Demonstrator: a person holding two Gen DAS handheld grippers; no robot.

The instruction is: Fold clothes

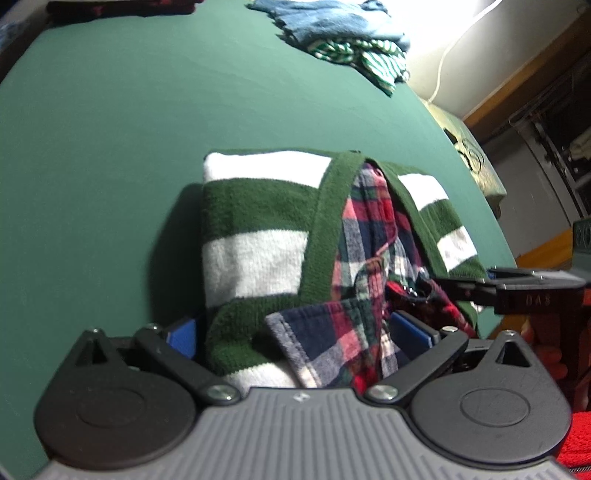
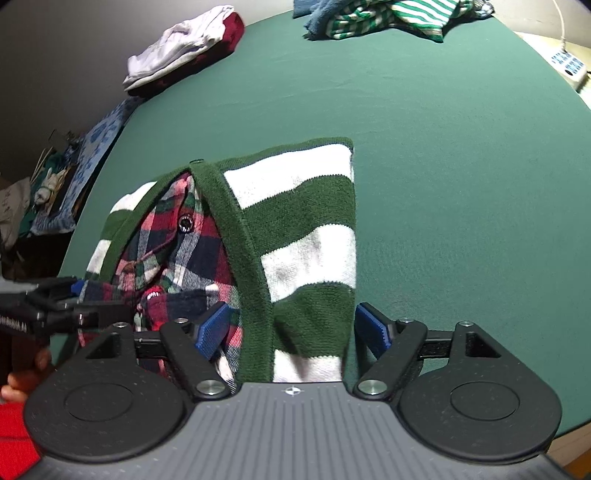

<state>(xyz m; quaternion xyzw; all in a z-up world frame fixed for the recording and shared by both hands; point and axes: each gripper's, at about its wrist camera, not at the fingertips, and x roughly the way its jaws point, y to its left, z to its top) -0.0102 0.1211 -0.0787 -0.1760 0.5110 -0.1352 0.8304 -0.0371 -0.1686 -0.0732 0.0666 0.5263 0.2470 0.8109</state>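
Two garments (image 1: 258,236) between spread grippers (image 2: 295,328)

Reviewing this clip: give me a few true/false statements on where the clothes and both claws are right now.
1. The striped sweater lies on a green table. True.
2. A plaid shirt sits inside the sweater's open front. True.
3. The left claw is shut with nothing between its pads. False: it is open, with sweater and shirt cloth between the pads.
4. The right claw is open around the sweater's near edge. True.
5. The table holds no other clothes. False: a blue and striped heap and a white and maroon pile lie at the far side.
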